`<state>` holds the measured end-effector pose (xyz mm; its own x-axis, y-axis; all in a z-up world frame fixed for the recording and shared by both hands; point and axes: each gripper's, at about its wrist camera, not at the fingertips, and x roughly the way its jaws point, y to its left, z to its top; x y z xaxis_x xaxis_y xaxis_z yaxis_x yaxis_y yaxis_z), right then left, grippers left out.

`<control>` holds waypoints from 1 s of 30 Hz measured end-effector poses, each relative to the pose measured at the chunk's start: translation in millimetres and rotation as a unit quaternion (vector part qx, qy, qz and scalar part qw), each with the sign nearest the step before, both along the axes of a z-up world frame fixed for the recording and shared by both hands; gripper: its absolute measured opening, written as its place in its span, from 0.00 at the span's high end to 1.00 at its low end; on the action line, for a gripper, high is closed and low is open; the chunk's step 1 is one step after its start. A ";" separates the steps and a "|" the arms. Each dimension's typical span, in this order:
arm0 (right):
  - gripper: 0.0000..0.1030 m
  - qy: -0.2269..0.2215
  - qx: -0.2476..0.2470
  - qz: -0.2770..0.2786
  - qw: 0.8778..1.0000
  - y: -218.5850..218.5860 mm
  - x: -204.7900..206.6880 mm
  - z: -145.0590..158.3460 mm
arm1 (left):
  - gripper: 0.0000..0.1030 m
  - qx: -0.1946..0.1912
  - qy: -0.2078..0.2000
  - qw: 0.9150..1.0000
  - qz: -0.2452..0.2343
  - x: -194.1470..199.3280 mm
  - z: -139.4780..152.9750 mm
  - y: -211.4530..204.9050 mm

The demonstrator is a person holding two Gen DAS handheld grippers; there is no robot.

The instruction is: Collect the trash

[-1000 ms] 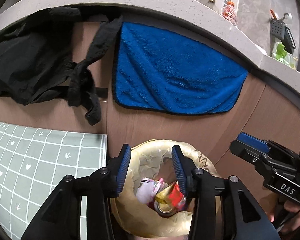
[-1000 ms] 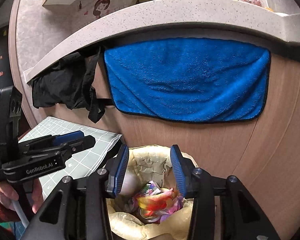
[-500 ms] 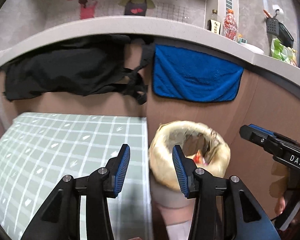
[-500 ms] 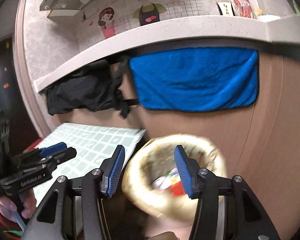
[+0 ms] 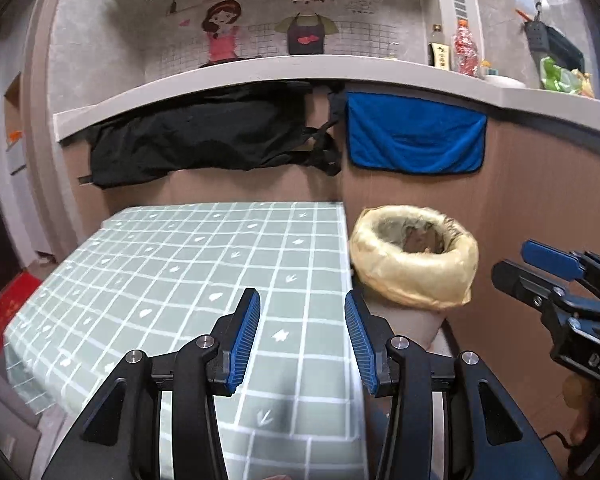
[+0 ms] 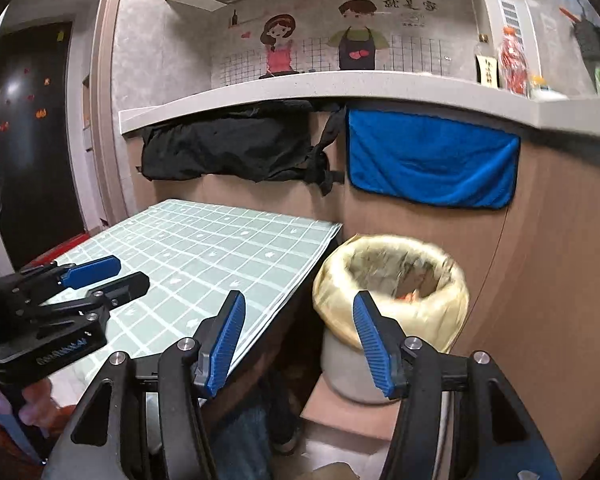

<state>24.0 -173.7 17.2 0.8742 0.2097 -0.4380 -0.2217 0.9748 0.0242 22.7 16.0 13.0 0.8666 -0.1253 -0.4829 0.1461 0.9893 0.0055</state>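
A trash bin lined with a yellow bag (image 5: 414, 276) stands on the floor against the wooden cabinet, just right of the table; in the right wrist view the bin (image 6: 392, 280) is blurred and shows scraps of coloured trash inside. My left gripper (image 5: 300, 296) hovers open over the green checked tablecloth (image 5: 180, 272) with nothing between its fingers. My right gripper (image 6: 299, 298) is open and empty, pointing at the gap between the table corner and the bin. Each gripper also shows in the other's view: the right gripper (image 5: 512, 259) and the left gripper (image 6: 132, 271).
A black garment (image 5: 204, 140) and a blue towel (image 5: 414, 140) hang under the grey counter (image 5: 260, 76). Bottles (image 5: 464, 50) stand on the counter. The table edge (image 6: 284, 300) lies close to the bin. A jeans-clad leg (image 6: 252, 420) is under the table.
Both grippers have drawn back from right above the bin and swung left, so the table now fills the left wrist view. The right gripper's jaws stand wider than before.
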 end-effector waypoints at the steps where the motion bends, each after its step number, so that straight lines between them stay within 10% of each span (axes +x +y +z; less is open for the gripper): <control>1: 0.48 0.000 0.001 -0.001 1.000 3.7 -5.7 -1.4 | 0.56 -0.002 0.000 1.000 0.009 -4.3 0.0 2.8; 30: 0.48 -0.020 -0.012 0.011 1.000 38.2 -41.6 -9.8 | 0.56 0.001 -0.021 0.997 0.071 -44.3 12.0 24.6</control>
